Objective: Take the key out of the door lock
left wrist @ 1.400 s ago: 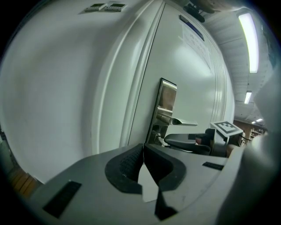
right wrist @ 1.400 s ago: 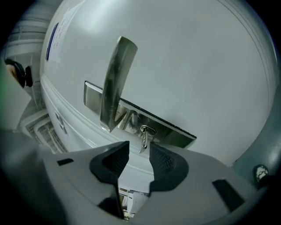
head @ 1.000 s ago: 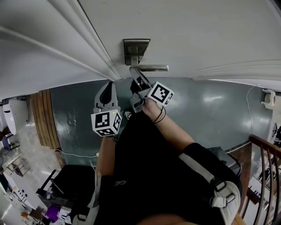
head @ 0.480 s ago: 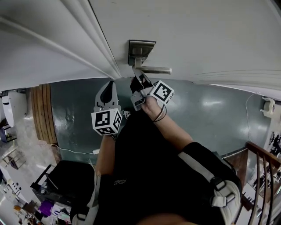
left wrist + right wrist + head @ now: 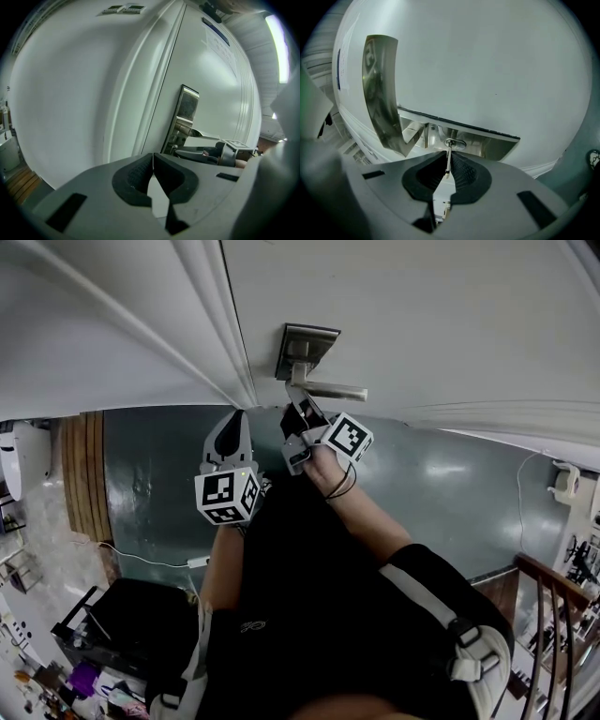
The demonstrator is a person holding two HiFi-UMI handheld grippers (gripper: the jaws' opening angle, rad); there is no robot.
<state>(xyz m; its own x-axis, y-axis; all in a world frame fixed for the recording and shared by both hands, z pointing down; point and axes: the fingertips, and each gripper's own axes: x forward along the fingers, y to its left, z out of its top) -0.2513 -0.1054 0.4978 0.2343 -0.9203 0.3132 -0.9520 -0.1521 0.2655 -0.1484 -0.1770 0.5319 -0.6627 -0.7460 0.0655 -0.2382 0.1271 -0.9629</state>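
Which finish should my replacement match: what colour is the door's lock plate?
Silver-grey brushed metal lock plate, clearest in the right gripper view.

Person: black top (image 5: 300, 596), white stripe (image 5: 424, 601) along the sleeve at 4 o'clock, black bands (image 5: 340, 489) on the right wrist. Left gripper (image 5: 235, 418) and right gripper (image 5: 298, 411): grey shells, each with a white cube (image 5: 228, 496) bearing black square markers. Black ribbed pads (image 5: 135, 176) line the jaws.
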